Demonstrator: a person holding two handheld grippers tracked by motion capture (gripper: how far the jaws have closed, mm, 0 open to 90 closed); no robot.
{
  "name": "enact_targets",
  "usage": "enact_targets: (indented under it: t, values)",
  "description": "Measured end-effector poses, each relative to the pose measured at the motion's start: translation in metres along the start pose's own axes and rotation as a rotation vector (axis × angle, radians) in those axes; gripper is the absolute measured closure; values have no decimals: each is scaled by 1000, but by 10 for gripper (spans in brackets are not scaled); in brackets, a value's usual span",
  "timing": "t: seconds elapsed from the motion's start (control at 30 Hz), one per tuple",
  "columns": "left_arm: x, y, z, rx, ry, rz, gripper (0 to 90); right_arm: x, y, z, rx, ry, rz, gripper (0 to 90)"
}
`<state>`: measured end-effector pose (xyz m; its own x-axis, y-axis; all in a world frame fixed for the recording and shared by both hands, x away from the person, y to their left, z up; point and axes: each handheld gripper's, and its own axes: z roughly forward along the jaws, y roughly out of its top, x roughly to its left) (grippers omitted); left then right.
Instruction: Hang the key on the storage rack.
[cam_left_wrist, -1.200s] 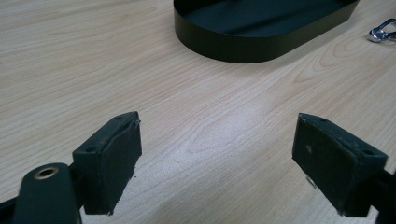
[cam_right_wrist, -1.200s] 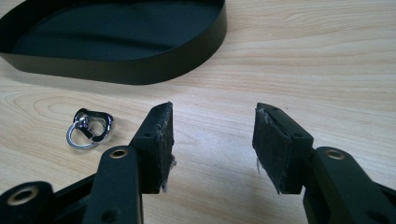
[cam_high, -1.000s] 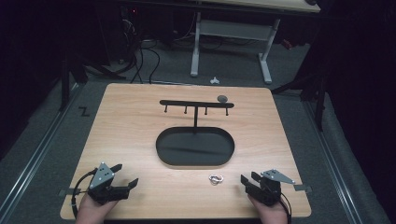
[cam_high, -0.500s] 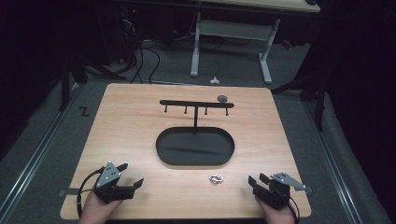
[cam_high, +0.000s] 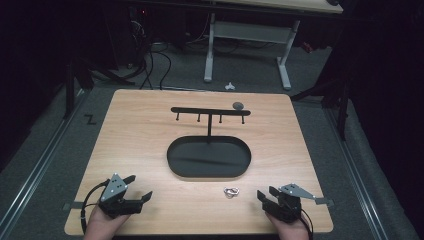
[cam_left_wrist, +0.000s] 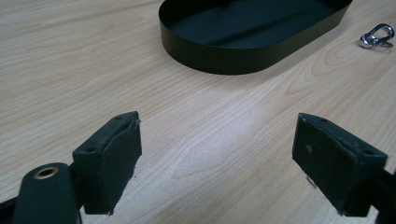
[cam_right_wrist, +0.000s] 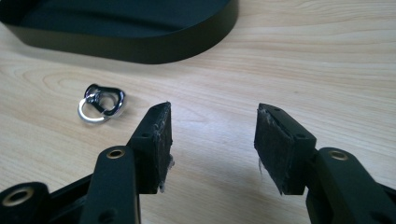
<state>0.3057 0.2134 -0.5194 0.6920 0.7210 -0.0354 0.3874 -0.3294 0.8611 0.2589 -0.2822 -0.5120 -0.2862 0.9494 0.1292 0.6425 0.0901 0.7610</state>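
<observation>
Left gripper (cam_high: 139, 197) sits at the table's (cam_high: 140, 130) near-left corner, jaws spread wide, nothing between them, bare wood under them in the left gripper view. From there the black oval tray (cam_left_wrist: 243, 60) lies ahead and the small silver carabiner clip with ring (cam_left_wrist: 377, 36) is far off to the upper right, well apart from this gripper.

Centre of table: oval tray (cam_high: 209, 156), with a black hook rack (cam_high: 210, 111) standing at its far edge; small grey disc (cam_high: 238, 105) by the rack's right end.

The clip (cam_high: 230, 191) lies flat on the wood just in front of the tray's near rim, right of centre, not touching the tray.

Right gripper (cam_high: 266, 195) at the near-right corner, jaws apart and empty. In the right gripper view the clip (cam_right_wrist: 101, 102) lies just left of and slightly ahead of the left jaw tip, near but not touching, outside the gap. Tray wall (cam_right_wrist: 140, 46) runs behind it.
</observation>
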Motion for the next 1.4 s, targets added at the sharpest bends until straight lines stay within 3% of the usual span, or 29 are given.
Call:
enact_targets:
  t: [0.3,1.0,1.4]
  values:
    - [-1,0,0,2,-7,5,163,16,1,5,12,52,-33,465]
    - [-3,0,2,11,-16,13,163,46,2,15,41,89,-113,462]
    - [-3,0,3,17,-21,17,163,51,1,21,60,97,-133,460]
